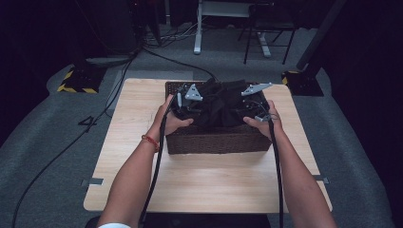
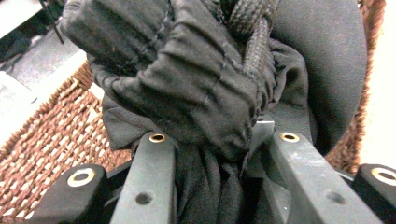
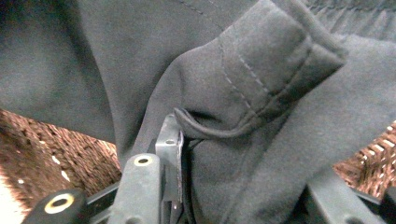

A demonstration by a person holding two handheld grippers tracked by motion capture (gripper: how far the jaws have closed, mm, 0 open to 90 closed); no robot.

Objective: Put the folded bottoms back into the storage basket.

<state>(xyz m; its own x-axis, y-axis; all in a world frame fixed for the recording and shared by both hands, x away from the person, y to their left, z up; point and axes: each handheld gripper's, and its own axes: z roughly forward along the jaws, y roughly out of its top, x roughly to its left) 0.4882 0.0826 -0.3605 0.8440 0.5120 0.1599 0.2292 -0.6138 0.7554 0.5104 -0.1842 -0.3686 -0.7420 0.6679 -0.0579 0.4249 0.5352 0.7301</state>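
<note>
A black garment (image 1: 219,105) lies bunched over a dark woven basket (image 1: 214,141) on the wooden table (image 1: 199,185). My left gripper (image 1: 186,102) grips its left side and my right gripper (image 1: 259,107) its right side. The left gripper view has gathered, ribbed black cloth (image 2: 196,84) and a braided cord (image 2: 252,28) pinched between the jaws, with basket weave (image 2: 51,144) below. Seen from the right gripper view, a hemmed fold of the garment (image 3: 261,79) is clamped between the jaws, the basket wall (image 3: 56,149) beneath it. Both grippers are shut on the cloth.
The basket stands at the far middle of the table, with bare wood in front of it and on both sides. Cables (image 1: 157,161) trail from each gripper along the forearms. Beyond the table stand a chair (image 1: 266,28) and desk legs (image 1: 198,28) on grey carpet.
</note>
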